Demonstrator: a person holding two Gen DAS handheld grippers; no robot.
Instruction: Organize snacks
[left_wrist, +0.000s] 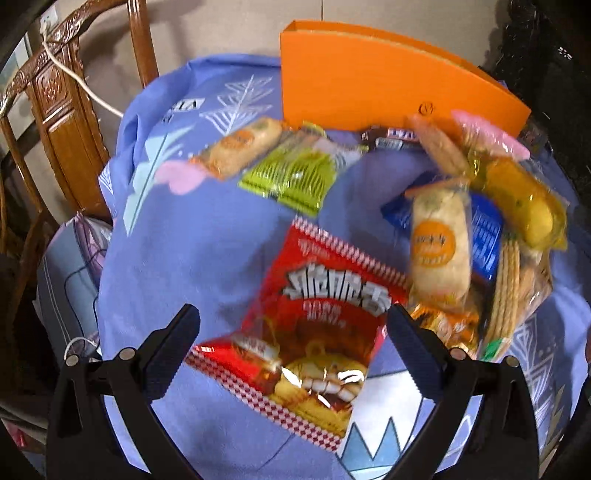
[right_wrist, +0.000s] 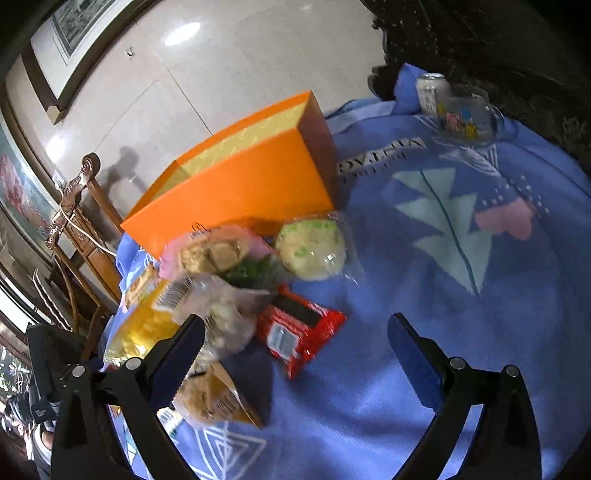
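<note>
Wrapped snacks lie scattered on a blue cloth (left_wrist: 192, 251). In the left wrist view a red chip bag (left_wrist: 306, 332) lies between the fingers of my open left gripper (left_wrist: 291, 317), which hovers over it. Behind it lie a green packet (left_wrist: 295, 173), a rice-cracker pack (left_wrist: 240, 147) and a pile of cracker and cake packs (left_wrist: 480, 221). An open orange box (left_wrist: 388, 77) stands at the back. In the right wrist view my right gripper (right_wrist: 295, 328) is open and empty above a red packet (right_wrist: 299, 328), next to a round green-white cake (right_wrist: 310, 247) and the orange box (right_wrist: 236, 188).
A carved wooden chair (left_wrist: 62, 107) with a white cable stands at the left of the table. A drink can (right_wrist: 430, 92) and a glass cup (right_wrist: 469, 118) stand at the far right corner of the cloth (right_wrist: 461, 258). A dark carved furniture edge runs along the right.
</note>
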